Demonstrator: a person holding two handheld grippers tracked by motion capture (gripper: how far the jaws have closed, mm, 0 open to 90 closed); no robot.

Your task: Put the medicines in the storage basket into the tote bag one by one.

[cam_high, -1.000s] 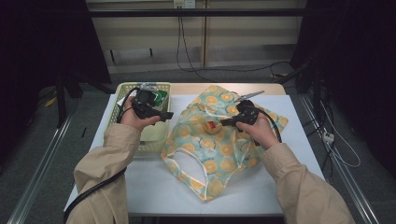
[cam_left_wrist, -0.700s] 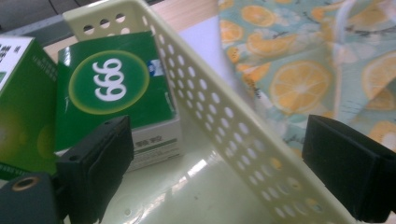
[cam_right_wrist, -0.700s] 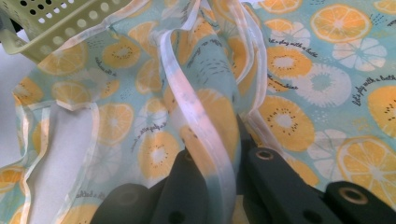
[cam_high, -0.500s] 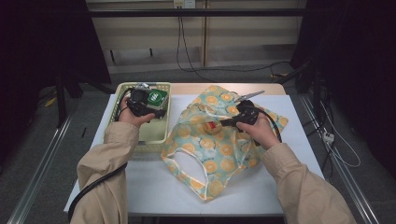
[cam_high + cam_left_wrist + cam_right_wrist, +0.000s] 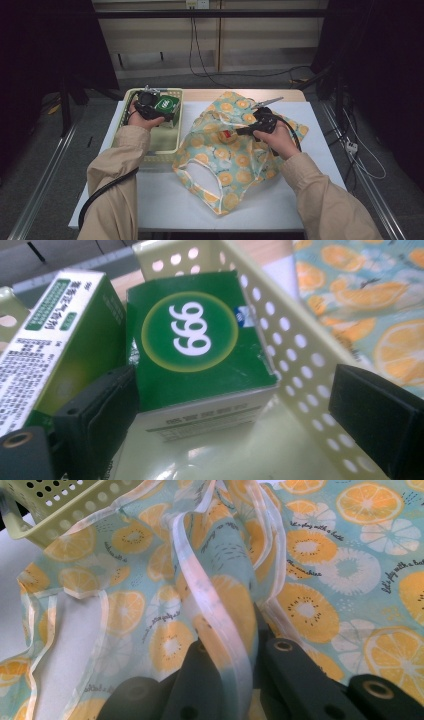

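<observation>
Table [image 5: 165,200]: white top, carrying everything listed; used here as the landmark.

Bag [image 5: 235,155]: thin, printed with orange slices on pale blue, spread over the table's middle and right half, its mouth and white-edged handles toward the near edge. Nothing can be seen inside it; judged still unloaded.

Basket [image 5: 150,147]: pale yellow-green, perforated walls, on the table's left part, its right wall just beside the bag. A good share of its floor is bare on the near side.

Green box [image 5: 195,350]: square face marked "999" in a white-on-green roundel, standing in the basket's far end against the right wall. A second box [image 5: 55,340], green and white with small print, leans just beside it on the left gripper view's left.

Left gripper [image 5: 150,107]: over the basket's far end, jaws spread wide. One jaw sits inside the basket at the green box's corner, the other outside the perforated wall, so the pads press on nothing. Judged: lined up for a pick, grip not yet taken, and the wall between the jaws would need clearing first.

Right gripper [image 5: 235,680]: above the table's middle, jaws closed on a fold of the bag with a handle strip running between them, holding the fabric raised.

Progress, as judged: bag held ready; both boxes still in the basket; picking and loading all remain.
</observation>
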